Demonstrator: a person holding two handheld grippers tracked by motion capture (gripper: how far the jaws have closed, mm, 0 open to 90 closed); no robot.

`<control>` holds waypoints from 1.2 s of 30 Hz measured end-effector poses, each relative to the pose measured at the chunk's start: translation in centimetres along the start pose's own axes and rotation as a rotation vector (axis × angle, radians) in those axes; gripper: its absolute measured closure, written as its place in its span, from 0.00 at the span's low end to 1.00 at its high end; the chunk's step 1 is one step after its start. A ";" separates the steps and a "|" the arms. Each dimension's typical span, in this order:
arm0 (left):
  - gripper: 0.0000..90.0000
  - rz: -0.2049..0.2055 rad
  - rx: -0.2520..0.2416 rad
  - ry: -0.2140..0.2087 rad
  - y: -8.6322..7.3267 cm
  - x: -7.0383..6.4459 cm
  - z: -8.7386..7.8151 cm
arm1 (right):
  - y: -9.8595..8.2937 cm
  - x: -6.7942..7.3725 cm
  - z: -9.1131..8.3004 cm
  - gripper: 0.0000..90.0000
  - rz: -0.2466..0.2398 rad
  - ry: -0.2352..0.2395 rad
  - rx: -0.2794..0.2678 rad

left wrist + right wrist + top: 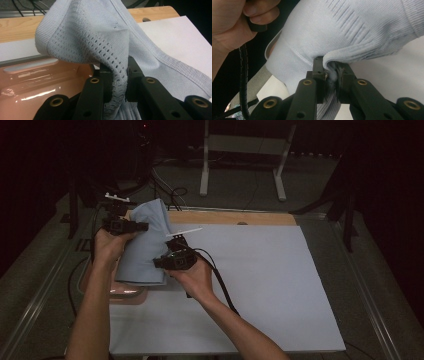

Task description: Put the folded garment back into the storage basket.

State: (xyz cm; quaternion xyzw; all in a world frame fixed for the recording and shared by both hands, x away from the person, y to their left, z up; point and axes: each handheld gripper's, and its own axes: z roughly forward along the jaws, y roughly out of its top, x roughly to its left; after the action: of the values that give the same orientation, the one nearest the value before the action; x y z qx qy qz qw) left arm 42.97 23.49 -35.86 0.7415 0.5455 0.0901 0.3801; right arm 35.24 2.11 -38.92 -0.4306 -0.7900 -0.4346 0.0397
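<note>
Cloth [100, 37] bunched in both hand-held grippers, jaw tips hidden.

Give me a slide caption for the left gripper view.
Left gripper pinches a light blue knit garment above a glossy pink tray.

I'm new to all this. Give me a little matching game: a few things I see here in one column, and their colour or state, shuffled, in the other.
Things:
1. garment
2. tray
3. sheet
4. left hand-held gripper

Descriptions:
A. glossy pink, at the table's left edge
B. white, covering the table
C. light blue knit, partly perforated
D. black jaws shut on cloth

Pairs: 1-C, 2-A, 3-B, 4-D
</note>
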 end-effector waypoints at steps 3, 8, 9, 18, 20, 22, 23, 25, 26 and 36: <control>0.90 -0.002 0.000 0.005 0.0 0.2 -0.1 | 0.1 0.1 0.2 0.89 0.004 0.001 0.003; 0.90 -0.003 -0.001 0.011 -0.1 0.4 -0.3 | 0.1 0.1 0.6 0.89 0.007 0.008 0.006; 0.90 -0.003 -0.001 0.013 -0.1 0.5 -0.4 | 0.1 0.2 0.7 0.89 0.008 0.004 0.006; 0.90 -0.004 -0.001 0.021 -0.3 0.9 -0.6 | 0.1 0.6 1.3 0.89 0.007 0.003 0.007; 0.90 -0.005 -0.002 0.022 -0.4 0.9 -0.6 | 0.1 0.6 1.3 0.89 0.007 0.004 0.009; 0.90 -0.005 -0.001 0.023 -0.4 1.0 -0.7 | 0.2 0.7 1.4 0.89 0.003 0.002 0.011; 0.90 -0.004 -0.001 0.023 -0.4 1.1 -0.7 | 0.2 0.7 1.5 0.89 0.004 0.002 0.010; 0.90 -0.005 0.000 0.024 -0.4 1.1 -0.7 | 0.2 0.8 1.5 0.89 0.006 0.005 0.009; 0.90 -0.005 0.000 0.024 -0.5 1.2 -0.7 | 0.2 0.8 1.6 0.89 0.005 0.005 0.012; 0.90 -0.008 0.001 0.029 -0.7 1.6 -0.9 | 0.2 1.2 2.1 0.89 0.004 0.005 0.020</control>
State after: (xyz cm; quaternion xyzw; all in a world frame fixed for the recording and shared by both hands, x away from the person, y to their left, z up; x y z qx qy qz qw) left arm 42.58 25.39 -36.13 0.7381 0.5542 0.0990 0.3719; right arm 35.32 4.43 -39.60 -0.4307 -0.7933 -0.4277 0.0469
